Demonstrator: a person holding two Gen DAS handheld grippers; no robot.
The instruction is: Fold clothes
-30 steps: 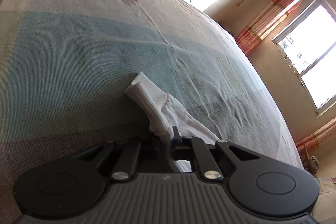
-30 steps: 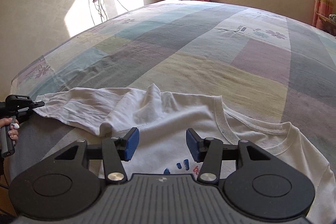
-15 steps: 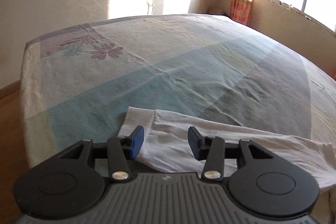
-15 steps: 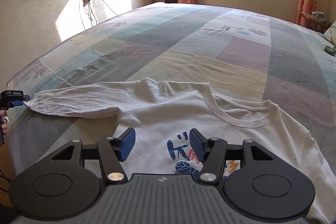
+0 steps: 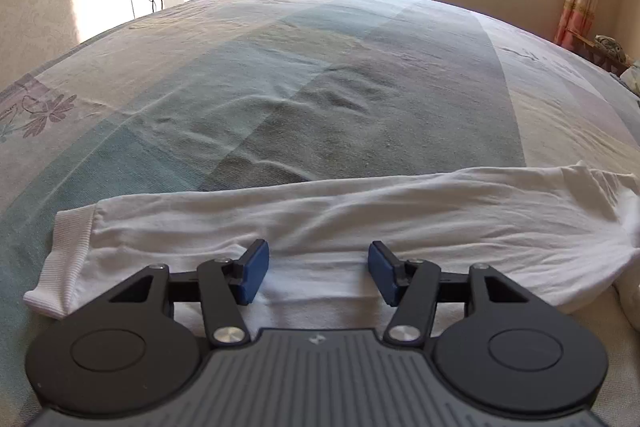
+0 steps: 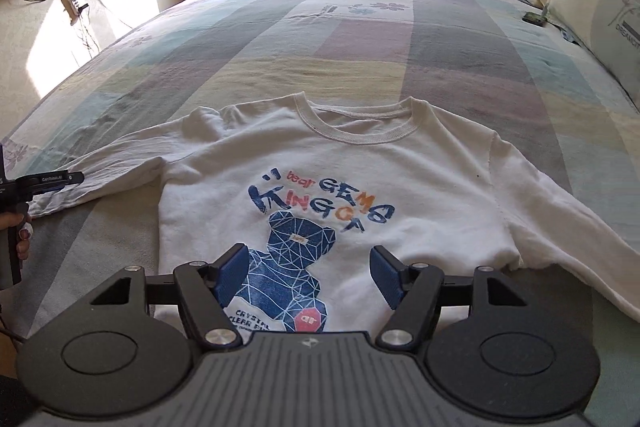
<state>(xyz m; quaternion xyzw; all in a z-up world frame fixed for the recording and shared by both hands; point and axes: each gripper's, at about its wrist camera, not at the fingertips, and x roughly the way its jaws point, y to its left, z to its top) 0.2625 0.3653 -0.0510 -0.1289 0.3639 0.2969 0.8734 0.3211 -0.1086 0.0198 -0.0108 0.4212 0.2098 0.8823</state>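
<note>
A white sweatshirt (image 6: 344, 163) lies flat on the bed (image 6: 360, 39). The left gripper (image 5: 318, 273) hangs apart over its sleeve (image 5: 320, 211); the right gripper (image 6: 308, 277), jaws just widening, holds nothing.

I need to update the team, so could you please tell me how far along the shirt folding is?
Early stage. Done: the white sweatshirt lies face up and spread on the bed, with its sleeve laid out straight. In hand: nothing; the left hand-held gripper has just opened over that sleeve, and the right hand-held gripper, jaws just widening, hovers over the print. Left: every fold; none is visible yet.
</note>
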